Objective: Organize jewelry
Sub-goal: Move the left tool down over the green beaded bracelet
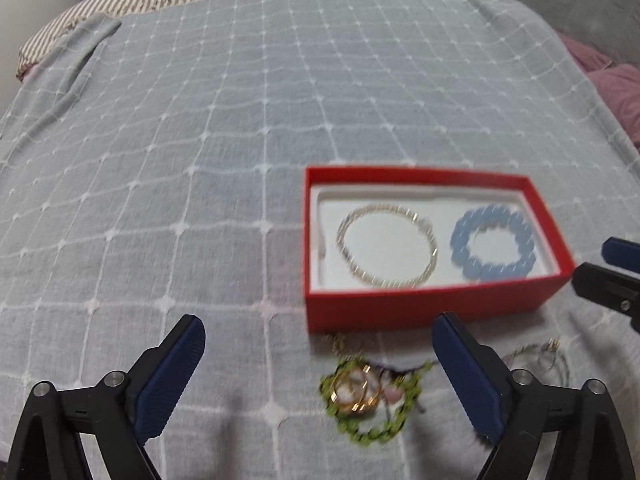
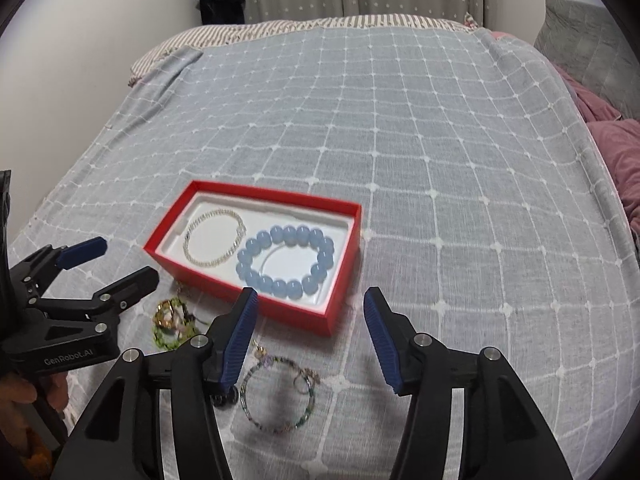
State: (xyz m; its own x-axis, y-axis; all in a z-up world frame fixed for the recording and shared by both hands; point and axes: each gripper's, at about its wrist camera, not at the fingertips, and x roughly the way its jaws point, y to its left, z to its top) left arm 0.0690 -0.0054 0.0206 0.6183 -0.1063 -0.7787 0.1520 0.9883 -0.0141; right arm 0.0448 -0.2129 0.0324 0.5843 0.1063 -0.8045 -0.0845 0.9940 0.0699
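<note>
Left tongs (image 1: 318,364) released above green bead bracelet (image 1: 370,408); right tongs (image 2: 310,320) released, empty, near red box (image 2: 256,304) on bed (image 2: 440,160).

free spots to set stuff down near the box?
Bare blanket right of and behind the red box. Crowded in front: green bracelet, thin beaded bracelet. Box holds silver and blue bracelets.

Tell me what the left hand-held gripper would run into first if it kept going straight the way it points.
Most likely the green bead bracelet tangled with gold rings, lying on the bedspread between the open fingers of the left hand-held gripper. The red box sits just beyond. Blur leaves depth uncertain.
</note>
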